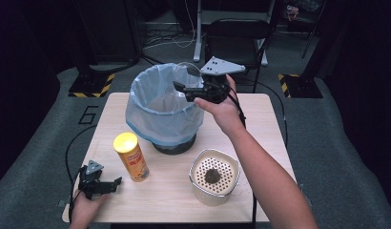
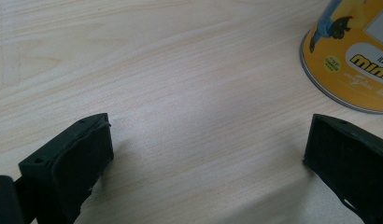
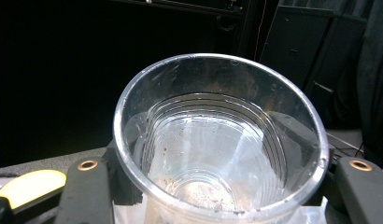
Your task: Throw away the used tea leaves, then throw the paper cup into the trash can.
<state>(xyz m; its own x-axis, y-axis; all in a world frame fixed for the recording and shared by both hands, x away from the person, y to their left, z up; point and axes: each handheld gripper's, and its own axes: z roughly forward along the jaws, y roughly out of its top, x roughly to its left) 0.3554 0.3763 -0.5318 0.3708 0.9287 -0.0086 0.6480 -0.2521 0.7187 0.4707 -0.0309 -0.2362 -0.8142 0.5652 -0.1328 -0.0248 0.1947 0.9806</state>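
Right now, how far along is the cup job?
Done: the clear cup looks emptied, with only specks left at its bottom. In hand: the right gripper clamps it, held over the lined bin. Left: the drop, probably into the bin. The left gripper rests open on the table beside the yellow can.

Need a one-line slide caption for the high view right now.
Right gripper holds a clear plastic cup over the bag-lined bin; left gripper rests open.
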